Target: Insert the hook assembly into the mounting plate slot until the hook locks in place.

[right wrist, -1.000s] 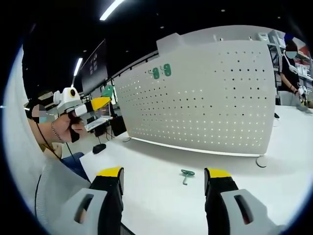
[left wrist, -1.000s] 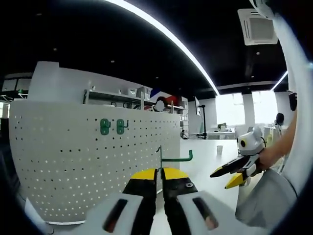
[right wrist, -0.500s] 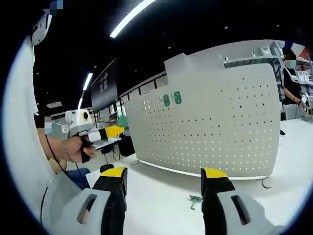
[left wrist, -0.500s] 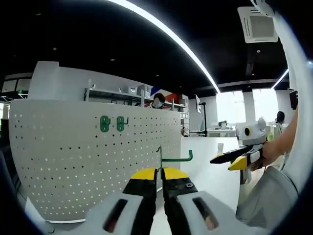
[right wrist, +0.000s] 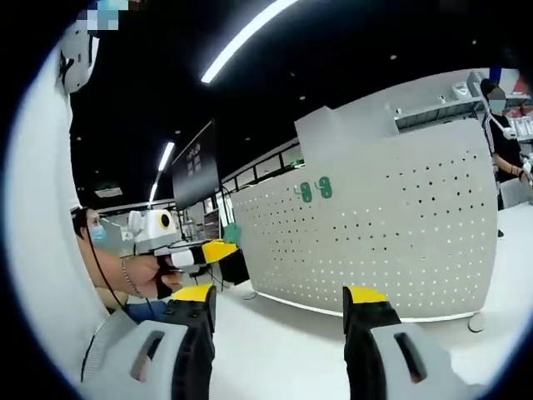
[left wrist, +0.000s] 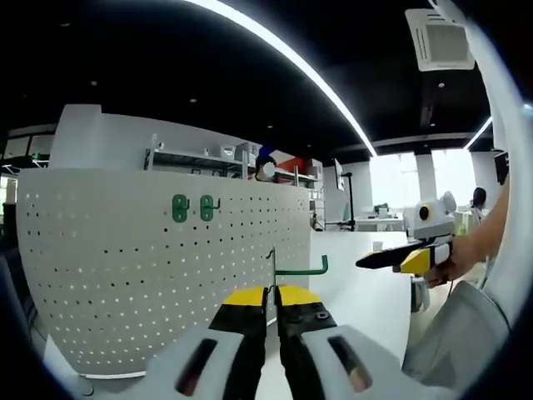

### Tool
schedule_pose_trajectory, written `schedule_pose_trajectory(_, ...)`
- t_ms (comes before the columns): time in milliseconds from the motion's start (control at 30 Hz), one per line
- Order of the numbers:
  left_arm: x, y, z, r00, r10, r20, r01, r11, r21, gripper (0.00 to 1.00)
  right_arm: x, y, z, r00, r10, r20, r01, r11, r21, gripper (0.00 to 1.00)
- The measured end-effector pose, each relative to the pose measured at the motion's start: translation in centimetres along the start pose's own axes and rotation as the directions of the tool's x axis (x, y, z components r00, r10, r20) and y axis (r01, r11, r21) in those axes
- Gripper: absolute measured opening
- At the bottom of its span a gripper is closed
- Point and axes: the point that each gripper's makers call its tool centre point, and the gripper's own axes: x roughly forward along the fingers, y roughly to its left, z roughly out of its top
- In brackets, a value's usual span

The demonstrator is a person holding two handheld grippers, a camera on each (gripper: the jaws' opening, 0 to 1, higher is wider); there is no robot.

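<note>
Left gripper (left wrist: 272, 293) has its jaws pinched together on a green hook (left wrist: 293, 268), held by the upright stem with the arm sticking out sideways to the right of the jaws and ending in a small upturned tip. White pegboard (left wrist: 158, 267) stands upright on the white table (left wrist: 358, 292), ahead and left of the held hook, well apart from it. Two green hooks (left wrist: 191, 207) already sit side by side in the board's upper rows. Right gripper (right wrist: 279, 304) has jaws spread wide, nothing between them, hovering over the table and facing the board; in the left gripper view it's off to the right in the person's hand (left wrist: 454, 258), and there its jaws look near together, so I'm going by its own view. Insertion not started: hook is not at a hole yet. Risks as I judge them: grip is on a thin wire stem, so the hook can rotate in the jaws on contact and the prongs miss the holes; board is freestanding on small feet, a one-handed push may tip or slide it unless the free gripper braces it; fisheye view makes hole alignment hard to judge, so a partly seated hook could pass for locked
</note>
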Motion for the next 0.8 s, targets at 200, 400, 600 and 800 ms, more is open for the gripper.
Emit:
schedule_pose_trajectory(200,0.0,0.1,0.1,1.000,0.007,-0.002,-0.007,1.000,0.004,0.03,1.3,0.7,0.4,0.999,0.040,0.016,-0.041,0.999,0.021,0.56)
schedule_pose_trajectory(400,0.0,0.0,0.2,1.000,0.009,-0.002,-0.009,1.000,0.008,0.03,2.7,1.8,0.6,0.997,0.073,0.028,-0.074,0.996,0.040,0.55)
schedule_pose_trajectory(600,0.0,0.1,0.2,1.000,0.015,-0.003,-0.015,1.000,0.007,0.03,3.6,2.5,0.7,0.995,0.098,0.031,-0.099,0.994,0.050,0.54)
schedule_pose_trajectory(800,0.0,0.1,0.2,1.000,0.021,-0.004,-0.021,1.000,0.007,0.03,4.6,3.2,1.1,0.992,0.116,0.044,-0.119,0.990,0.078,0.52)
